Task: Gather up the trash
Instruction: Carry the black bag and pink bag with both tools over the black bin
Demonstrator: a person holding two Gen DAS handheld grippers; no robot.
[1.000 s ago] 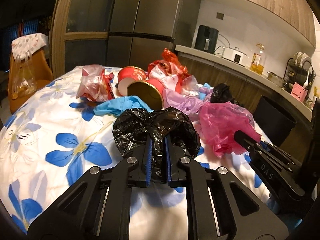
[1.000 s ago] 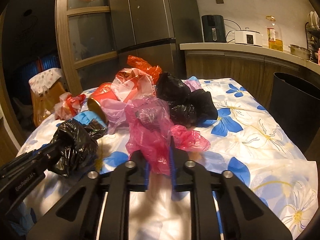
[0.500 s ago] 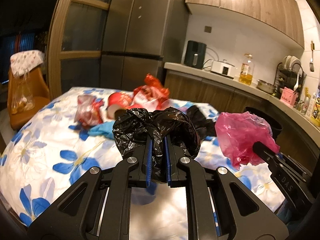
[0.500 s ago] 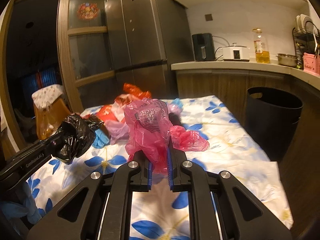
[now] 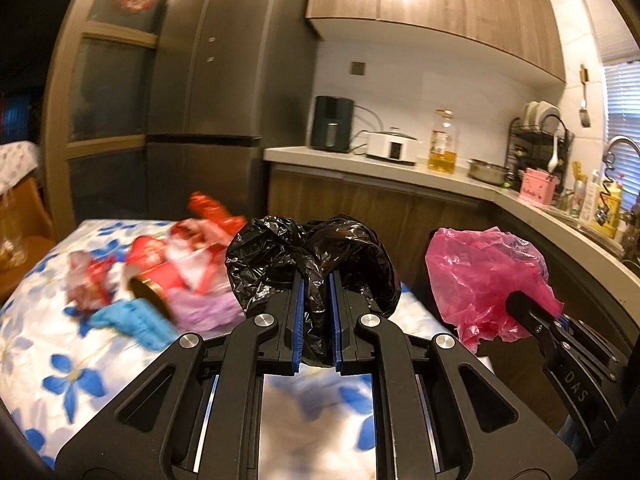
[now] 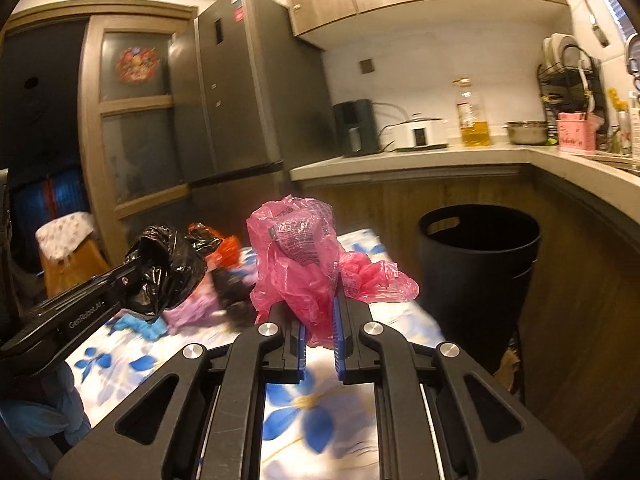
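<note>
Round black plastic bin [image 6: 478, 264] stands on the floor right of the floral-cloth table [image 5: 48, 360]. My left gripper [image 5: 316, 280] is clamped on a crumpled black plastic bag [image 5: 312, 256], held above the table. My right gripper [image 6: 320, 312] is clamped on a crumpled pink plastic bag [image 6: 304, 256], near the bin.

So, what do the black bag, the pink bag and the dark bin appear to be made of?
The black bag looks like thin plastic film: glossy, sharply crinkled, with bright highlights on the folds. The pink bag seems the same kind of film but translucent, with print showing through. The dark bin appears to be rigid matte plastic, with a smooth moulded rim and handle slot.
</note>
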